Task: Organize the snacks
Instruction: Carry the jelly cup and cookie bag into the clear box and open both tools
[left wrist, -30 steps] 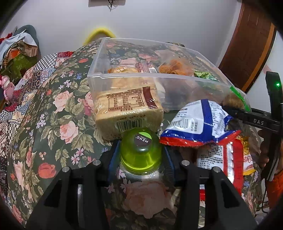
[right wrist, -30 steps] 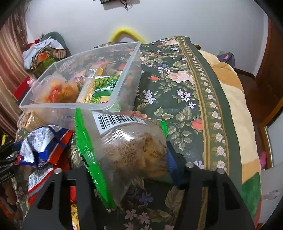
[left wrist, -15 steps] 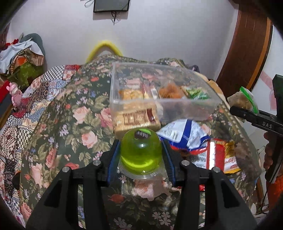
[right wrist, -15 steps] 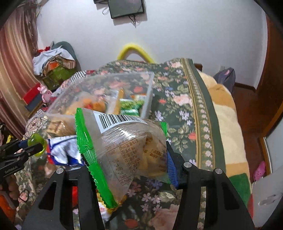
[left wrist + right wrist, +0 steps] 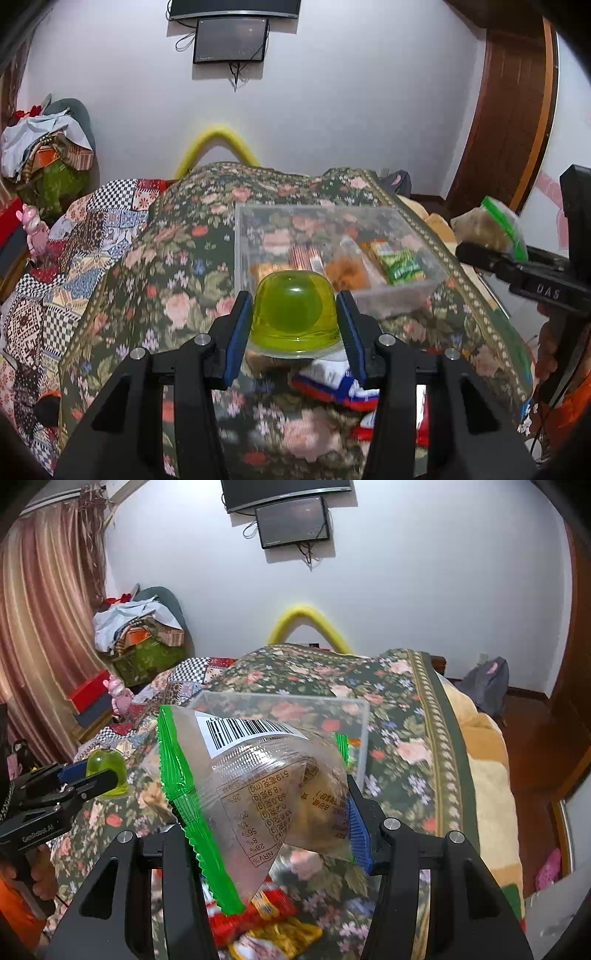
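My left gripper [image 5: 294, 325] is shut on a green jelly cup [image 5: 294, 306], held up above the floral bed. It also shows in the right wrist view [image 5: 107, 771]. My right gripper [image 5: 269, 812] is shut on a clear snack bag with green edges [image 5: 258, 782], also lifted; the bag shows at the right in the left wrist view [image 5: 491, 229]. A clear plastic bin [image 5: 391, 299] with several snacks inside sits on the bed ahead of both grippers; its rim shows behind the bag in the right wrist view [image 5: 364, 738].
Loose snack packets lie on the bed below the grippers: a blue-white-red one [image 5: 340, 384] and red and yellow ones [image 5: 266, 915]. A floral blanket [image 5: 177, 273] covers the bed. Clothes pile [image 5: 40, 147] at the left, wooden door [image 5: 509, 122] at the right.
Both grippers have risen and drawn back from the bin with their snacks still held. The bin and loose packets now look smaller and lower in view.
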`<state>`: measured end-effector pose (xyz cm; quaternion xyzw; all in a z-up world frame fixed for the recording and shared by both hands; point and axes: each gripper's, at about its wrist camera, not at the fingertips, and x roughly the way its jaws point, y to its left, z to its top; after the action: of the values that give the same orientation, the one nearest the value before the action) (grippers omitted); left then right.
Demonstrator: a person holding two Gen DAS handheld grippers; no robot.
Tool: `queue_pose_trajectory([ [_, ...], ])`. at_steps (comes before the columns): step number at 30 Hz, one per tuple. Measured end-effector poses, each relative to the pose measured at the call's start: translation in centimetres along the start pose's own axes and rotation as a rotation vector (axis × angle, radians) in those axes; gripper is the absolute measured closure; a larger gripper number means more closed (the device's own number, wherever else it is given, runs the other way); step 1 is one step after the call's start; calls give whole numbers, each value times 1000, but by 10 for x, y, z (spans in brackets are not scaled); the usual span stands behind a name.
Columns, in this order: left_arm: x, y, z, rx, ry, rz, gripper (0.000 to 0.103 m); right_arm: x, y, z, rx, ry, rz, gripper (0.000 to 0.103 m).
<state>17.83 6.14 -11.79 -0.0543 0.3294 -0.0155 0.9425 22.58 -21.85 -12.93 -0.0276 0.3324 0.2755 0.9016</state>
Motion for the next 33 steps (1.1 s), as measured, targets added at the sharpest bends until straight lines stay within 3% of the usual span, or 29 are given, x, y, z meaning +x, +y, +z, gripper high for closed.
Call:
queue_pose_trajectory([
  [9, 38, 9, 33, -14, -4, 29, 57, 30, 10, 25, -11, 2, 14, 54],
  [16, 79, 11, 52, -20, 25, 31, 57, 69, 8, 35, -6, 60, -5, 54],
  [25, 133, 10, 61, -18, 105, 47, 57, 106, -1, 37, 21, 139, -37, 54],
  [33, 158, 10, 62, -32, 154, 60, 57, 127, -1, 38, 36, 201, -31, 51],
])
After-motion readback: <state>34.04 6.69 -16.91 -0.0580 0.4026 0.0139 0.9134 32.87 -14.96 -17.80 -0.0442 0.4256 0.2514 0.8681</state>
